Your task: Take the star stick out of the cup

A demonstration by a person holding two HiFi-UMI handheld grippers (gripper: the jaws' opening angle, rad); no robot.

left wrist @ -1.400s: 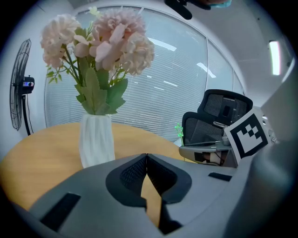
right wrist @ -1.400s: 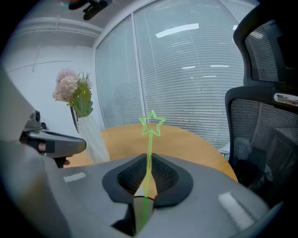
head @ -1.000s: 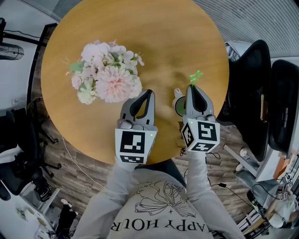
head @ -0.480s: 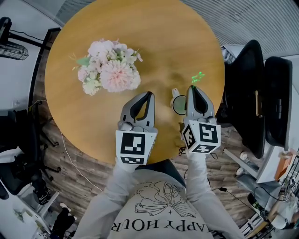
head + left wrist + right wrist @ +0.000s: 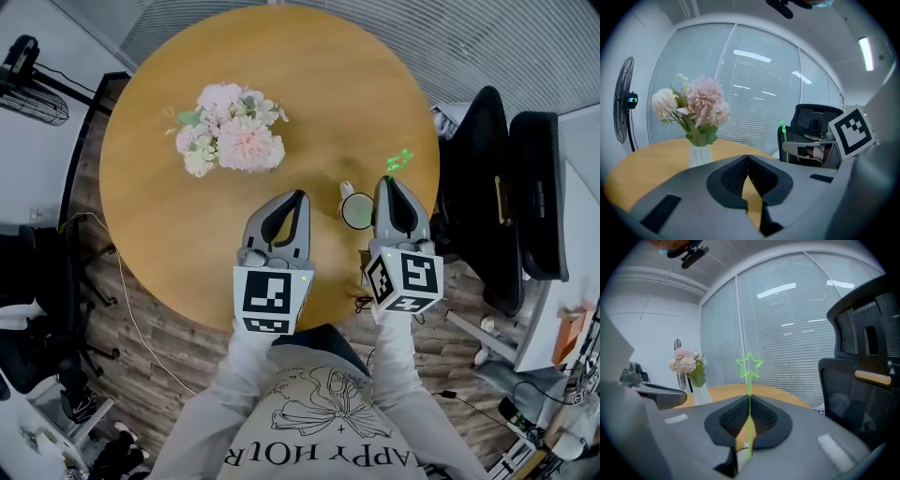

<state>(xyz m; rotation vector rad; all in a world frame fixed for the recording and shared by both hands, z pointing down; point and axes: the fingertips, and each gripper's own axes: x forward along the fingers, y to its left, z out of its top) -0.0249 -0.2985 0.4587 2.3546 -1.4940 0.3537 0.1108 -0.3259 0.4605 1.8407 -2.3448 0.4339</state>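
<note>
The green star stick (image 5: 398, 159) pokes out past the tip of my right gripper (image 5: 392, 182), which is shut on its thin stem. In the right gripper view the star (image 5: 750, 365) stands upright above the closed jaws of the right gripper (image 5: 749, 400), and the stem runs down between the pads. A white cup (image 5: 356, 208) with a green inside sits on the table just left of that gripper. I cannot see the stick's lower end. My left gripper (image 5: 298, 195) (image 5: 747, 157) hovers near the table's front edge, shut and empty.
A white vase of pink and white flowers (image 5: 230, 141) (image 5: 696, 112) stands on the round wooden table (image 5: 328, 75), left of centre. Black office chairs (image 5: 487, 187) crowd the table's right side. A fan (image 5: 37, 89) stands off to the left.
The head view has shifted, so the table and flowers sit higher and further right in it. Both grippers keep the same stance beside the cup, the right one still shut on the stick.
</note>
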